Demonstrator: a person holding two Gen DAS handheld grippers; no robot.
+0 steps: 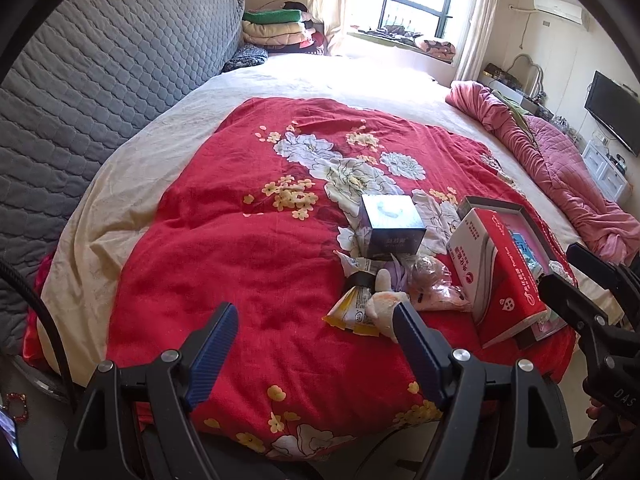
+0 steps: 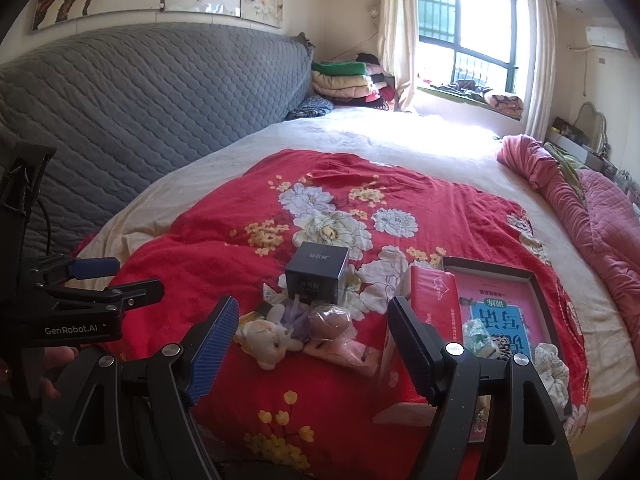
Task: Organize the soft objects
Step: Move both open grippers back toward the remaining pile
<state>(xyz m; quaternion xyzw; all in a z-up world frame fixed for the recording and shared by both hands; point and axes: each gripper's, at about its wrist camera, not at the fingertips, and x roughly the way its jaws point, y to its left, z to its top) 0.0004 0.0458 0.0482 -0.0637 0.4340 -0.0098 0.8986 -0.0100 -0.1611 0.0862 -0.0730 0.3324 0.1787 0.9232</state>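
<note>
A small pile lies on the red flowered quilt (image 1: 240,264): a white plush toy (image 1: 384,304), a yellow packet (image 1: 354,310), a brown ball in a pink plastic bag (image 1: 430,280) and a dark box (image 1: 392,226). My left gripper (image 1: 315,312) is open and empty, just left of and short of the pile. In the right wrist view my right gripper (image 2: 314,304) is also open and hangs over the plush toy (image 2: 268,340), a purple tuft (image 2: 298,318) and the brown ball (image 2: 330,320), touching none. A tray (image 2: 538,292) holds a book and small cloth pieces (image 2: 554,368).
A red pack (image 2: 436,300) leans on the tray's left side. A grey quilted headboard (image 1: 100,80) runs along the left. A crumpled pink quilt (image 1: 560,176) lies at the bed's right edge. Folded blankets (image 1: 276,28) are stacked by the window. A hand (image 2: 56,360) holds the left gripper.
</note>
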